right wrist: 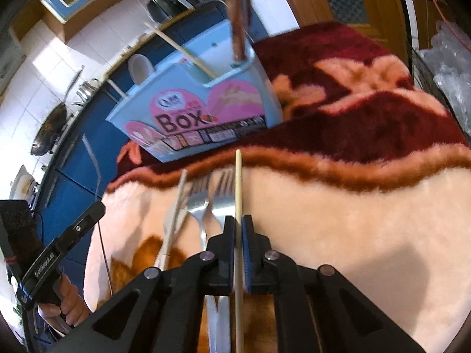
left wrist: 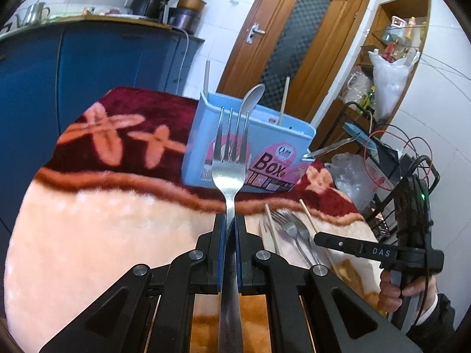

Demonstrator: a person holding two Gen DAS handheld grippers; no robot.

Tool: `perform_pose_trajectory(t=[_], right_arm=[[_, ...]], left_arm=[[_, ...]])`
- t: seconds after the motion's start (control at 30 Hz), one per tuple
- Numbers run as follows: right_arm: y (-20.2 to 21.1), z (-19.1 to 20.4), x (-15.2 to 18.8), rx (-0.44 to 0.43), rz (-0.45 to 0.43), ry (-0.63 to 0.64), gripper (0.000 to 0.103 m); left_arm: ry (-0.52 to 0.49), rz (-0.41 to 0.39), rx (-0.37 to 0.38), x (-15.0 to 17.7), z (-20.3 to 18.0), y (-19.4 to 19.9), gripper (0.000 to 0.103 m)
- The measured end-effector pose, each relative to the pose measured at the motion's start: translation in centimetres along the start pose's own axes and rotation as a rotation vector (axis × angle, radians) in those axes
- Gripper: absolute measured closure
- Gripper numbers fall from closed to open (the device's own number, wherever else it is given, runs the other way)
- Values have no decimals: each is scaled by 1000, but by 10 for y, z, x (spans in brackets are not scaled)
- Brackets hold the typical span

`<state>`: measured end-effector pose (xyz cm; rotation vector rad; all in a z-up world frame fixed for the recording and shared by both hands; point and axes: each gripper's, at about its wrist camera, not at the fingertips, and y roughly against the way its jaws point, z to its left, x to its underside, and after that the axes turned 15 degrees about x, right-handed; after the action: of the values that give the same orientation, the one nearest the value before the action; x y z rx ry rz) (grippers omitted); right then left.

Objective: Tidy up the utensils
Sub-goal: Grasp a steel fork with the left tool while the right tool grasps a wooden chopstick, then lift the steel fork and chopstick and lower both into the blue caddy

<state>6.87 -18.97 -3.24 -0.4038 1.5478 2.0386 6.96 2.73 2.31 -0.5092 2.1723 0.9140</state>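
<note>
Two tongs pinching: left tongs [left wrist: 230,220] steel fork [left wrist: 229,158]; right tongs [right wrist: 238,220] slim wooden chopstick [right wrist: 238,182].

The left gripper [left wrist: 230,223] was clamped on a fork [left wrist: 229,158]; the right gripper [right wrist: 239,225] was clamped on a chopstick [right wrist: 238,194].

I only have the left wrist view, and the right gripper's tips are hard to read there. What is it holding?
Observer: The right gripper is shut on a single chopstick, which runs straight between its fingers.
Operator: Did it catch a fork too?
Observer: No. The two forks lie on the blanket just left of the fingers, outside them.
Operator: Where does the chopstick point?
Observer: Its tip points toward the blue box and ends over the blanket's orange border, short of the box.
</note>
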Motion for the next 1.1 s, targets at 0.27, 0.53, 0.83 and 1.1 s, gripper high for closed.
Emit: perform_pose_trajectory(t=[0.27,0.53,0.83,1.1], right_arm=[[35,8,13,-31,-202,-7,96],[69,21,18,-7,-347,22,96],[98,24,16,-36,-451,41,96],[108,21,13,-45,-510,34,96]], left_arm=[[-16,-57,15,-1,-6,16,97],[-24,-101,4,-2,-17,33,97],[-51,-166,-5,-7,-39,49,97],[-70,-177,-8,-12,-49,47,97]])
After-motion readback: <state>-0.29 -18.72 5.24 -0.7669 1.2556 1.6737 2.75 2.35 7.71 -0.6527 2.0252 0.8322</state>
